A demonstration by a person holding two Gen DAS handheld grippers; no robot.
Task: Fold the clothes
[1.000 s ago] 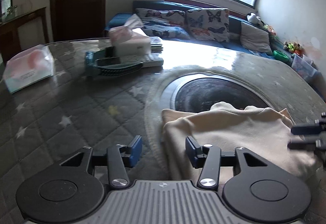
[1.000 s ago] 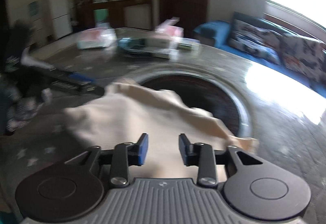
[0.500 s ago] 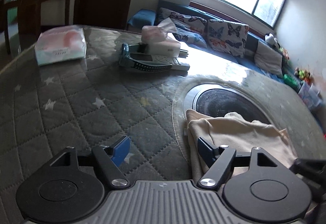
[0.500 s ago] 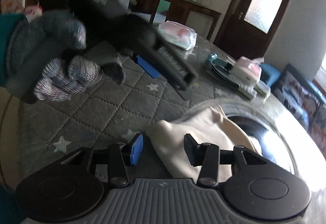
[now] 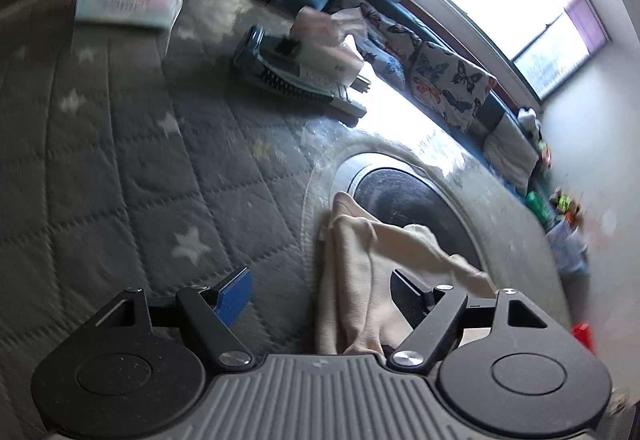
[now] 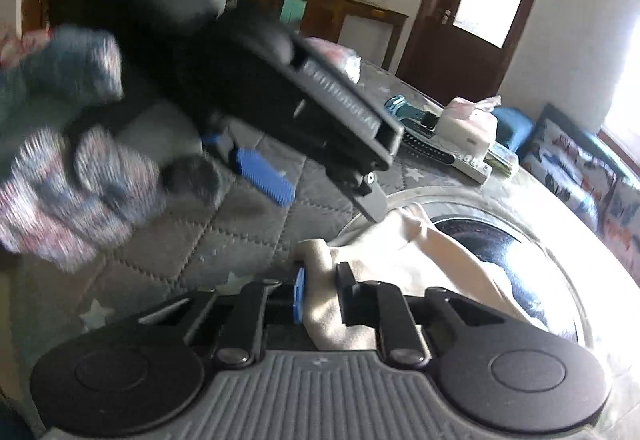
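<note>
Two grippers: my right gripper (image 6: pixel 320 298) closing fingers on soft, floppy cream garment (image 6: pixel 432 252) edge; left gripper (image 5: pixel 320 292) gaping, cloth between fingers, ungripped.

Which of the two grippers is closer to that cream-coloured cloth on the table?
Right. The right gripper is closing on a bunched edge of the cream cloth. The left gripper hangs wide open, the cloth's edge between its fingers, ungripped.

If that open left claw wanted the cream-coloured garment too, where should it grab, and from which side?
Probably the bunched near edge of the cream garment, approached from the quilted-cover side. There the folds pile into a raised ridge that pads can pinch; farther back the cloth lies flat. The left gripper stands open astride that ridge, and the right gripper is closing on the garment's corner.
</note>
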